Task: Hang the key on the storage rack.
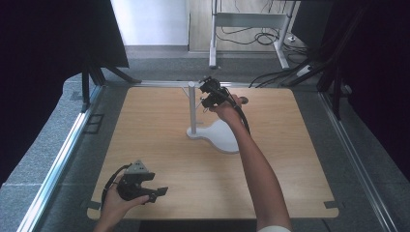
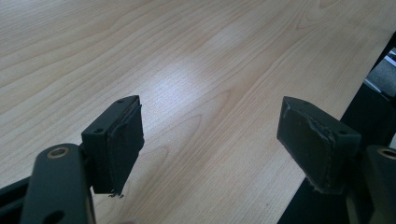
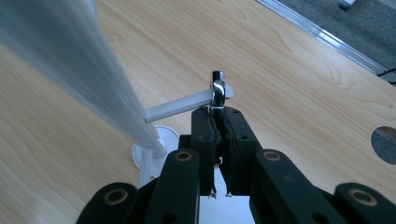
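Ring (image 3: 218, 88) of shiny metal sits at the tip of our right gripper (image 3: 218, 116), pinched between its pressed-together jaws, against the end of the stand's white peg (image 3: 180, 105). Our left gripper (image 2: 210, 140) rests spread over the wooden table (image 2: 187, 60).

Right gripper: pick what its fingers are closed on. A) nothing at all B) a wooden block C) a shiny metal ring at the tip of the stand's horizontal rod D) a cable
C: in the right gripper view, the right gripper pinches a shiny metal ring on the tip of the stand's horizontal rod.
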Tool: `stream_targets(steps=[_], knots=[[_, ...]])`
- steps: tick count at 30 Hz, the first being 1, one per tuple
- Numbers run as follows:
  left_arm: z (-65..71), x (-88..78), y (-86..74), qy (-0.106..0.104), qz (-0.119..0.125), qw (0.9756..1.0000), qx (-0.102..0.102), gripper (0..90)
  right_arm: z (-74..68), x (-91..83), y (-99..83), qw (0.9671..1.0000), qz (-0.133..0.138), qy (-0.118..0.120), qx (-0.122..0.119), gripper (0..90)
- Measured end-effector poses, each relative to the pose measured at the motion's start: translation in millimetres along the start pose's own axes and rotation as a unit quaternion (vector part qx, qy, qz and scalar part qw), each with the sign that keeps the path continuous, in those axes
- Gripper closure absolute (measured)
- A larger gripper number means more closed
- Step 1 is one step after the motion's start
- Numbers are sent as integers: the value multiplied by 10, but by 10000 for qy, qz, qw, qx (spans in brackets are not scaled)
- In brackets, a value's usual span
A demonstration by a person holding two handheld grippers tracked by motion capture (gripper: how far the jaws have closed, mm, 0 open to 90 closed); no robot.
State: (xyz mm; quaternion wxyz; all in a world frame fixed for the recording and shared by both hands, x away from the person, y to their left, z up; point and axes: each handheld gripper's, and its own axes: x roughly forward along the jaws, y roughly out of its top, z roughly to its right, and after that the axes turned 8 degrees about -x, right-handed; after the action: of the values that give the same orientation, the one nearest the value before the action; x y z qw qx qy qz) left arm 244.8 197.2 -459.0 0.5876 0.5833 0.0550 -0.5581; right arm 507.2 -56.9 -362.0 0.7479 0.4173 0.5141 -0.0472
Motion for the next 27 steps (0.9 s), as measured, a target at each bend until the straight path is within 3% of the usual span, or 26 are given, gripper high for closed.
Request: stream_targets(steps=[9, 15, 22, 27], knots=[[1, 12, 0, 4, -30, 10000, 5, 232, -69, 36, -29, 9999, -4, 96, -81, 819], [7, 35, -1, -1, -53, 10000, 8, 232, -127, 59, -62, 9993, 5, 323, -190, 717], [28, 66, 2, 2, -109, 9999, 47, 232, -140, -34, -131, 9993, 132, 312, -170, 615], [35, 76, 3, 4, -121, 9999, 55, 232, -122, -161, -271, 9982, 359, 480, -91, 560]])
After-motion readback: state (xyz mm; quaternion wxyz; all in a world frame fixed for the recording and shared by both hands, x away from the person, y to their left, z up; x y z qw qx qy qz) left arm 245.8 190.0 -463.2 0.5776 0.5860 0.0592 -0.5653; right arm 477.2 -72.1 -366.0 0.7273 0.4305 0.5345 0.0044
